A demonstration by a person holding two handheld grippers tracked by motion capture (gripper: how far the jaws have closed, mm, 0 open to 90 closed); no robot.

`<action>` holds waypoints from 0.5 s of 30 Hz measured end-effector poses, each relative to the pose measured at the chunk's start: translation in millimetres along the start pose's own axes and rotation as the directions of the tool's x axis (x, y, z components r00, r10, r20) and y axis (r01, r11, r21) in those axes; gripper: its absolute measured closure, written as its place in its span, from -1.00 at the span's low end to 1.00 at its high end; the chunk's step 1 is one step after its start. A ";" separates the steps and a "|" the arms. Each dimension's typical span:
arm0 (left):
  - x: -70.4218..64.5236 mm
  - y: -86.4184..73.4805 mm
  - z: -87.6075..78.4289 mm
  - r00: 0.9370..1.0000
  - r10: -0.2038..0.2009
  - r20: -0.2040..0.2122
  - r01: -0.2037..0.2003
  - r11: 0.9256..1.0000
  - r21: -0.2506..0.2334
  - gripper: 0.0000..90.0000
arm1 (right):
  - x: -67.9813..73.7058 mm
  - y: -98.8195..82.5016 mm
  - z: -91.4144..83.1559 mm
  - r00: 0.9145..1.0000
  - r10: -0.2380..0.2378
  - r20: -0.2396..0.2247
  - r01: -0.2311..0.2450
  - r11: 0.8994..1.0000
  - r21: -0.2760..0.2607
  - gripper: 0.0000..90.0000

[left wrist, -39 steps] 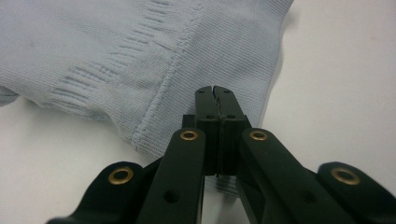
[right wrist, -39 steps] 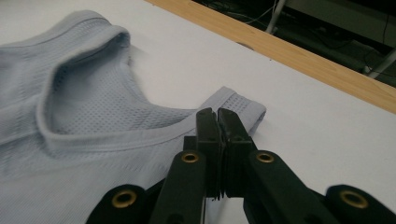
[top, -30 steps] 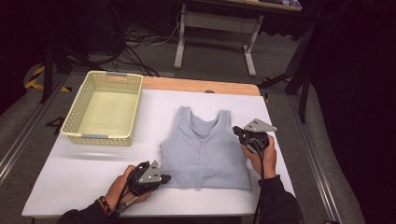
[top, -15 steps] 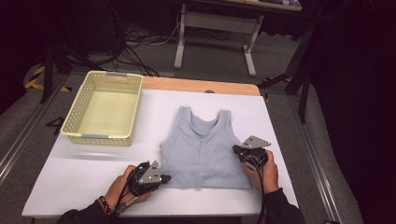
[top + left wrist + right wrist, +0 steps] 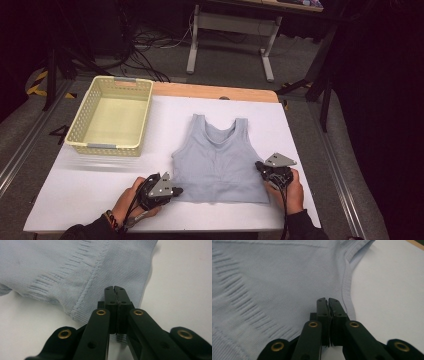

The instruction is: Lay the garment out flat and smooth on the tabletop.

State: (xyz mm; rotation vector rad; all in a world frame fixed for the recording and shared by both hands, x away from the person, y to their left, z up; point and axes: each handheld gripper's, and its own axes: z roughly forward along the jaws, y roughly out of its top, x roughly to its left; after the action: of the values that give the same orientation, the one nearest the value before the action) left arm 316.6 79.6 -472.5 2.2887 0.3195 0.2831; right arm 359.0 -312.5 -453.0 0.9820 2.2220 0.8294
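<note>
Between both closed tongs: grey top [image 5: 218,163].

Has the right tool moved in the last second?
Yes. The right tool has come down the side of the grey top, from beside the armhole toward the near table edge.

A pale blue top [image 5: 220,160] lies flat on the white surface [image 5: 100,180], a yellow basket [image 5: 112,116] beside it, grippers at its lower corners.
</note>
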 end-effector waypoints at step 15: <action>11.3 0.6 -26.7 0.996 -0.042 -0.079 0.037 0.997 -0.070 0.99 | 1.1 9.4 -23.4 0.998 0.060 -0.010 -0.061 0.978 -0.198 0.63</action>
State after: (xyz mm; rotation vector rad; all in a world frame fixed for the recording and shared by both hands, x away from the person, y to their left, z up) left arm 319.3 101.1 -453.2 2.2046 0.3899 0.3617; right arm 346.1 -313.7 -431.3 0.9559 2.0738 1.0582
